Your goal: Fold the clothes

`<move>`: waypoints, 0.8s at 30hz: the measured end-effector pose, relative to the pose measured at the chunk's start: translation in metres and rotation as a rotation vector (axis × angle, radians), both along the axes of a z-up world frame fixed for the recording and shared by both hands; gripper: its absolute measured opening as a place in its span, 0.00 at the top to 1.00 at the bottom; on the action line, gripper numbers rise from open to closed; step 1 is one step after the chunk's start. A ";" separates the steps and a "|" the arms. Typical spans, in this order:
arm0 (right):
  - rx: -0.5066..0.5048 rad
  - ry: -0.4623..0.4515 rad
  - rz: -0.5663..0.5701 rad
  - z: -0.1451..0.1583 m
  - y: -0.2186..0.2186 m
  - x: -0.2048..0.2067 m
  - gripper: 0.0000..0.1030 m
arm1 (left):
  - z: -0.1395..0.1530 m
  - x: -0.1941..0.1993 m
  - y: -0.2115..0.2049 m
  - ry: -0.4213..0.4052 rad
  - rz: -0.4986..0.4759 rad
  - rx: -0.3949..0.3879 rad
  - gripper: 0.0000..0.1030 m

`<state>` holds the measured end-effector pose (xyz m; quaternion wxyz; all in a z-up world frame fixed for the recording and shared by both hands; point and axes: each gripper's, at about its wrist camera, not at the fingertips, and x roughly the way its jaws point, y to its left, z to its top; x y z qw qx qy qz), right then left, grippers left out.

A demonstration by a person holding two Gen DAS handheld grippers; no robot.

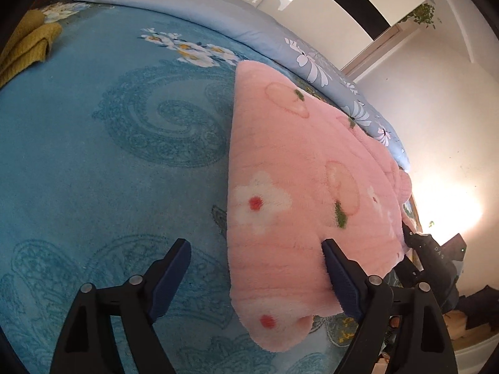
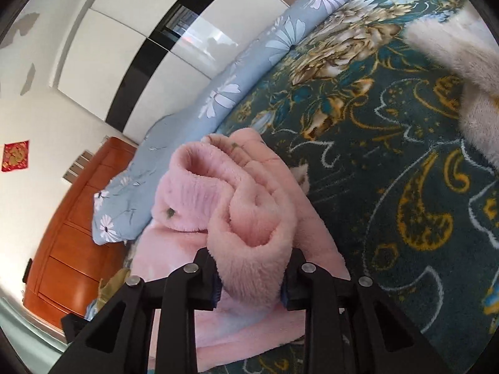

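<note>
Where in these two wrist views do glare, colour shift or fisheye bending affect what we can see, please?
Left wrist view: a blown-out glare patch on the wall at far right, and the bedspread reads washed-out light blue. Right wrist view: the same bedspread looks dark teal, the glossy wardrobe panels carry reflections and bow strongly, and the pink fleece garment between the fingers is slightly soft.

Mustard cloth (image 1: 26, 43) cut by left edge; white furry garment (image 2: 461, 84) cropped right.

One pink fleece garment (image 1: 299, 193), one mustard-yellow knit (image 1: 28, 43), one cream fuzzy garment (image 2: 461, 71), one pale-blue flowered quilt (image 2: 224, 93), two tongs: left tongs (image 1: 252, 249), right tongs (image 2: 249, 268).
</note>
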<state>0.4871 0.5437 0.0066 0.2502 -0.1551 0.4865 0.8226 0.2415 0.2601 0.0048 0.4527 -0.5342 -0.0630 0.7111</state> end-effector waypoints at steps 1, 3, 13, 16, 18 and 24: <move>0.012 -0.002 0.006 0.003 -0.001 0.001 0.68 | 0.002 -0.002 -0.002 -0.007 -0.002 0.020 0.16; 0.072 -0.025 0.019 0.012 -0.007 0.003 0.61 | 0.009 -0.007 -0.007 -0.001 0.005 0.078 0.16; 0.138 -0.063 0.025 0.009 -0.008 0.022 0.29 | 0.001 -0.045 0.009 -0.095 0.002 0.094 0.16; 0.097 -0.044 0.058 0.002 0.001 0.016 0.27 | -0.002 -0.051 0.023 -0.119 -0.050 0.105 0.16; 0.085 -0.037 0.071 -0.001 0.005 0.011 0.22 | -0.006 -0.054 0.032 -0.144 -0.087 0.101 0.14; 0.061 -0.030 0.107 -0.010 0.014 -0.005 0.21 | -0.017 -0.059 0.056 -0.184 -0.140 0.106 0.14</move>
